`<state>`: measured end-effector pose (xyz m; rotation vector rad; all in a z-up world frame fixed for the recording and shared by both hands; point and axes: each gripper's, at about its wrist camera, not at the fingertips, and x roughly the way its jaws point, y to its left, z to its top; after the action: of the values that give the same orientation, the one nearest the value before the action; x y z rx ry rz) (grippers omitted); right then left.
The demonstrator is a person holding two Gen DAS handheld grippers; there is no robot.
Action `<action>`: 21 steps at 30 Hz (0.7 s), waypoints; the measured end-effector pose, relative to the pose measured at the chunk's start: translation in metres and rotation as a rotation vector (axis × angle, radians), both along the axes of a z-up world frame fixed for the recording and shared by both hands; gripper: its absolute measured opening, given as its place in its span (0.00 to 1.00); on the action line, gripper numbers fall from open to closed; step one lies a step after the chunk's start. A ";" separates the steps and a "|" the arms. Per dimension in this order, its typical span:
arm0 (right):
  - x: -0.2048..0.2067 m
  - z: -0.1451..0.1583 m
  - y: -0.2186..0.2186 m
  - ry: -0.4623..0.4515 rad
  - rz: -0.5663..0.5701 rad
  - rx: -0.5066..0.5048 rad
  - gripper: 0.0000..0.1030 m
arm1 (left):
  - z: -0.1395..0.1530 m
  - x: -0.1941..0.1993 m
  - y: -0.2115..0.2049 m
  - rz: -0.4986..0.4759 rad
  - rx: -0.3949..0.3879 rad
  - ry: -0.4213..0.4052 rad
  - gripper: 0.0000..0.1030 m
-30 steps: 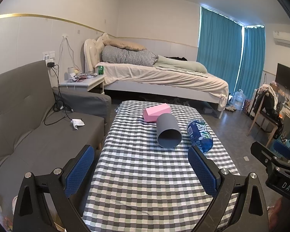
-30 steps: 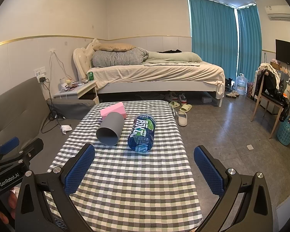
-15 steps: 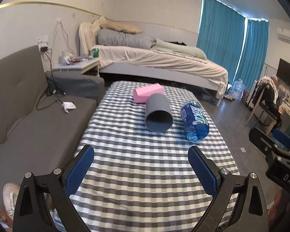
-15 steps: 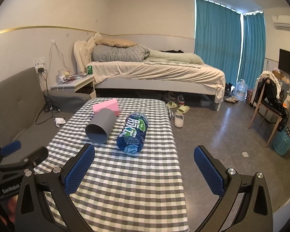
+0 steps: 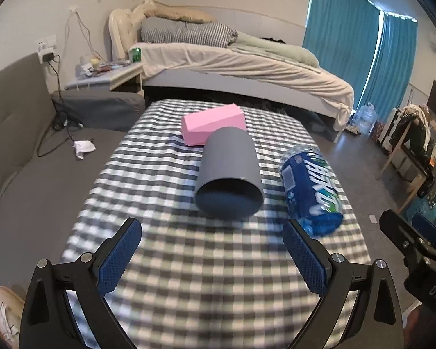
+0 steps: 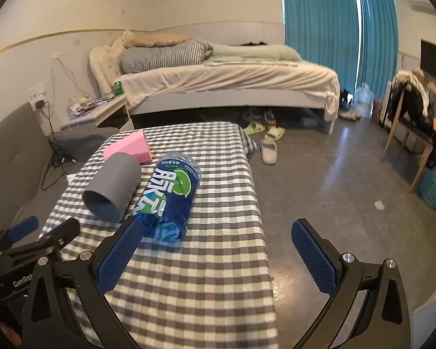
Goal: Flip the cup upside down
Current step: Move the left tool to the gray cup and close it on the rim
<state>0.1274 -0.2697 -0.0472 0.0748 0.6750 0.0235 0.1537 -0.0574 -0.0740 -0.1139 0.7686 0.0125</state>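
A grey cup (image 5: 228,174) lies on its side on the checked tablecloth (image 5: 189,276), its open mouth facing me. It also shows in the right wrist view (image 6: 112,186). My left gripper (image 5: 212,257) is open and empty, a short way in front of the cup's mouth, apart from it. My right gripper (image 6: 216,257) is open and empty over the table's right edge, to the right of the cup. Its left finger (image 6: 119,253) is close to the blue bottle (image 6: 170,196).
A blue bottle (image 5: 309,186) lies on its side right of the cup. A pink block (image 5: 212,123) lies just behind the cup. A grey sofa (image 5: 20,151) runs along the table's left side. A bed (image 5: 232,67) stands beyond. Floor, slippers (image 6: 269,148) and a chair (image 6: 412,122) are to the right.
Both grippers have moved forward toward the table's objects; the cup and bottle look larger and nearer. The right view has swung right over the table's edge. The objects have not moved.
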 end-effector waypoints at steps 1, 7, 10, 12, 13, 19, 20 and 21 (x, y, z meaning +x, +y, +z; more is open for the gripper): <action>0.006 -0.002 0.001 0.007 0.000 0.003 1.00 | -0.003 0.005 0.000 -0.004 0.001 0.009 0.98; 0.042 -0.010 0.006 0.021 0.008 0.018 1.00 | -0.015 0.032 -0.002 -0.033 -0.012 0.030 0.98; 0.052 -0.015 0.011 0.041 0.010 0.016 1.00 | -0.016 0.046 -0.001 -0.032 -0.032 0.044 0.98; 0.056 -0.015 0.014 0.043 0.013 -0.007 1.00 | -0.018 0.054 0.001 -0.050 -0.055 0.056 0.98; 0.057 -0.014 0.015 0.035 0.010 -0.025 1.00 | -0.020 0.059 0.000 -0.069 -0.059 0.070 0.96; 0.059 -0.015 0.011 0.041 -0.010 -0.026 1.00 | -0.033 0.069 0.000 -0.122 -0.160 0.111 0.89; 0.059 -0.016 0.011 0.045 -0.012 -0.033 1.00 | -0.034 0.071 -0.002 -0.134 -0.149 0.116 0.82; 0.059 -0.016 0.010 0.050 -0.015 -0.037 1.00 | -0.035 0.071 -0.004 -0.137 -0.123 0.126 0.72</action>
<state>0.1866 -0.2595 -0.0637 0.0449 0.7249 -0.0058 0.2251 -0.0615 -0.1088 -0.1783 0.9015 -0.1590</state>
